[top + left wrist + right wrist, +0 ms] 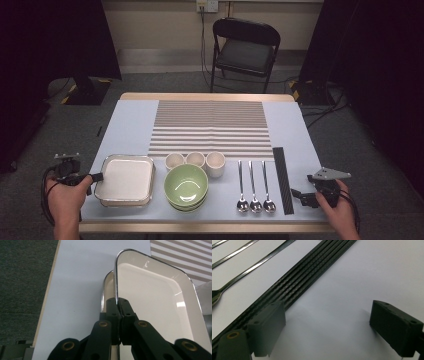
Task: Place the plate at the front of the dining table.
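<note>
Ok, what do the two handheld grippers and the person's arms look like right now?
Both are black two-jaw tools. The left gripper has brass-coloured pivot pins on its linkage, and black cable loops from it around the wrist. The right gripper carries a grey three-cornered plate on top, has blocky dark pads, and trails black cable too. The forearms are bare, with no sleeves or gloves visible.

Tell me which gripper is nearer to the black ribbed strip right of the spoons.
Right. The right gripper sits open just beside the black strip, one jaw at its edge. The left gripper is across the table, shut on the rim of the top white tray.
</note>
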`<state>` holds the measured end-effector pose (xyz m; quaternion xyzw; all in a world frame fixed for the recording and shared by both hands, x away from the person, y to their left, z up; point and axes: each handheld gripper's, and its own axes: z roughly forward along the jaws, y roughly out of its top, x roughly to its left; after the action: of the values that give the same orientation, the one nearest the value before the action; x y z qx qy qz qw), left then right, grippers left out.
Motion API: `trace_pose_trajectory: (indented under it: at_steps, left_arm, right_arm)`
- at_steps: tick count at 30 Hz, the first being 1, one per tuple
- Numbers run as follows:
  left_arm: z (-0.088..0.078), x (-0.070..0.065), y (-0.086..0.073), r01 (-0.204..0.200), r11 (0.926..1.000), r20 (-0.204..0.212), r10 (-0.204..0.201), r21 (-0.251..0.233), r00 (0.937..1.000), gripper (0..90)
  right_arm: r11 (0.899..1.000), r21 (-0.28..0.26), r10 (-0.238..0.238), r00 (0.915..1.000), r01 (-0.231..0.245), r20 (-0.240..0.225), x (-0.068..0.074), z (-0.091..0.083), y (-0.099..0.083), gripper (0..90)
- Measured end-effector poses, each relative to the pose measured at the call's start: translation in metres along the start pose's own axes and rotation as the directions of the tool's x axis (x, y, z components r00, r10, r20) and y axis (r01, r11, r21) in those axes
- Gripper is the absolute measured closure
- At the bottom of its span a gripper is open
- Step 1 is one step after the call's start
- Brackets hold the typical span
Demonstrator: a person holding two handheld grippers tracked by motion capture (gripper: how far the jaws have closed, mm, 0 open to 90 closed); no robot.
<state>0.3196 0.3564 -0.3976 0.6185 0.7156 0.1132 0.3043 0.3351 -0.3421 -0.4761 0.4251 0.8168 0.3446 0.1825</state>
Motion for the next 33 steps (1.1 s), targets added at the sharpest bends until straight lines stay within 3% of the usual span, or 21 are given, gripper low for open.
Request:
trace_pose_trajectory:
  at_steps: [10, 13, 21, 33]
  left_arm:
    - [-0.006, -0.006, 0.014, 0.002, 0.9999, 0.007, -0.002, -0.014, 1.0000, 88.6]
    - [-0.008, -0.009, 0.019, 0.009, 0.9996, 0.033, -0.008, -0.027, 0.9994, 88.6]
    - [-0.017, -0.021, 0.038, 0.010, 0.9985, 0.036, -0.008, -0.053, 0.9993, 88.6]
    - [-0.022, -0.044, 0.062, -0.038, 0.9973, 0.031, 0.040, -0.063, 0.9987, 88.6]
  right_arm:
    - [1.000, 0.000, -0.002, 1.0000, 0.002, 0.001, 0.000, 0.000, 0.000, 12.3]
    - [1.000, 0.000, -0.002, 1.0000, 0.002, 0.001, 0.000, 0.000, 0.000, 12.3]
    - [1.000, -0.001, -0.003, 1.0000, 0.003, 0.002, 0.000, 0.000, 0.000, 12.3]
    - [1.000, 0.000, -0.001, 1.0000, 0.001, 0.002, 0.000, 0.000, 0.000, 12.3]
